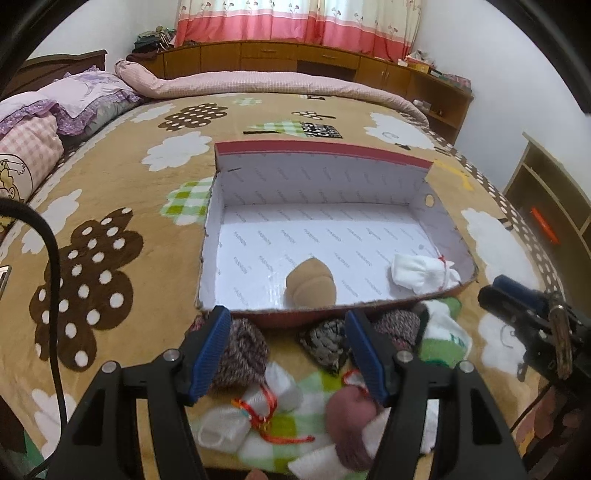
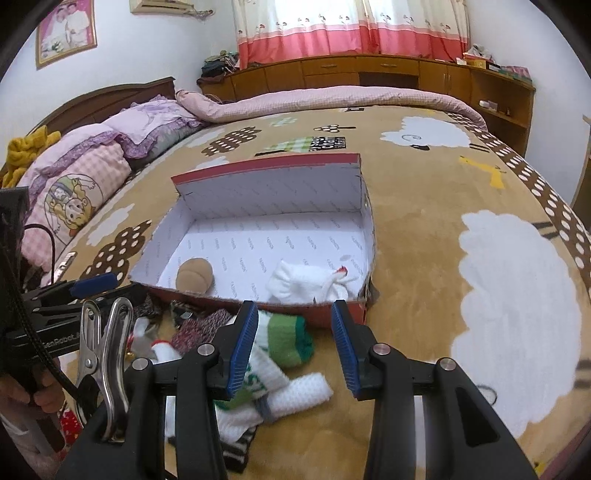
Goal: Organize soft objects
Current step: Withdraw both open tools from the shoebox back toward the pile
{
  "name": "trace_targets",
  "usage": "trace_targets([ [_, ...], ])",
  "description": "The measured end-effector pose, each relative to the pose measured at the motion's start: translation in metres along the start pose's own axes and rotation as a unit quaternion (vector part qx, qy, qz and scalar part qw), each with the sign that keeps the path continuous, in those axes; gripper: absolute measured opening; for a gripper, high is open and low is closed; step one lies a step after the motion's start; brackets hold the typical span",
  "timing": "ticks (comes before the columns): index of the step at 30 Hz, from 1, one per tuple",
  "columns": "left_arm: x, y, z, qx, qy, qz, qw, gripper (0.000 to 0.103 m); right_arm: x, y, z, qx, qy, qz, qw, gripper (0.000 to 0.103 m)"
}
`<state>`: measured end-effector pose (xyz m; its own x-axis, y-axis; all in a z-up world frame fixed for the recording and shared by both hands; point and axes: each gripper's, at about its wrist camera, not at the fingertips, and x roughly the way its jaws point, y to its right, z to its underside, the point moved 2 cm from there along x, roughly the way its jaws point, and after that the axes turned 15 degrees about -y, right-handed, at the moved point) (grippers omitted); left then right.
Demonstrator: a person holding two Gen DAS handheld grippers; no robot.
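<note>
One box (image 1: 325, 177); two sock bundles inside: tan (image 1: 311, 282), white (image 1: 424, 274).

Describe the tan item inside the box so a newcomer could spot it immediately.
On the brown cloud-patterned bedspread sits an open shoebox with a white printed lining. Inside, by the near wall, lies a rolled tan sock ball. Its only neighbour in the box is a white sock bundle tied with red string, in the right corner; the tan one is round and untied.

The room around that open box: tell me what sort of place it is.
A home bedroom, almost certainly. The box sits on a bed covered by a brown cloud-patterned blanket, with frilled pillows at the headboard and pink curtains above wooden cabinets.
</note>
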<state>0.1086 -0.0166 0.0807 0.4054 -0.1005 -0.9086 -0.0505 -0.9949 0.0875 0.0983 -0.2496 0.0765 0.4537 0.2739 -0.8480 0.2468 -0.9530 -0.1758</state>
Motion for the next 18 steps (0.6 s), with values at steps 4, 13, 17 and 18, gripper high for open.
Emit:
trace_targets([
  [4, -0.005, 0.003, 0.012, 0.009, -0.003, -0.012, 0.9999, 0.069, -0.005, 0.000, 0.011, 0.002, 0.000, -0.005, 1.000, 0.042],
  [13, -0.017, 0.008, 0.034, 0.017, 0.000, 0.001, 0.9999, 0.069, -0.011, -0.005, 0.040, -0.002, -0.005, -0.010, 1.000, 0.042],
  [17, -0.022, 0.011, 0.046, 0.023, -0.002, 0.015, 0.9996, 0.069, -0.010, -0.004, 0.051, -0.001, -0.011, -0.008, 1.000, 0.042],
  [18, -0.023, 0.012, 0.049, 0.025, -0.004, 0.022, 0.9994, 0.069, -0.009, -0.003, 0.053, 0.000, -0.013, -0.009, 1.000, 0.042],
])
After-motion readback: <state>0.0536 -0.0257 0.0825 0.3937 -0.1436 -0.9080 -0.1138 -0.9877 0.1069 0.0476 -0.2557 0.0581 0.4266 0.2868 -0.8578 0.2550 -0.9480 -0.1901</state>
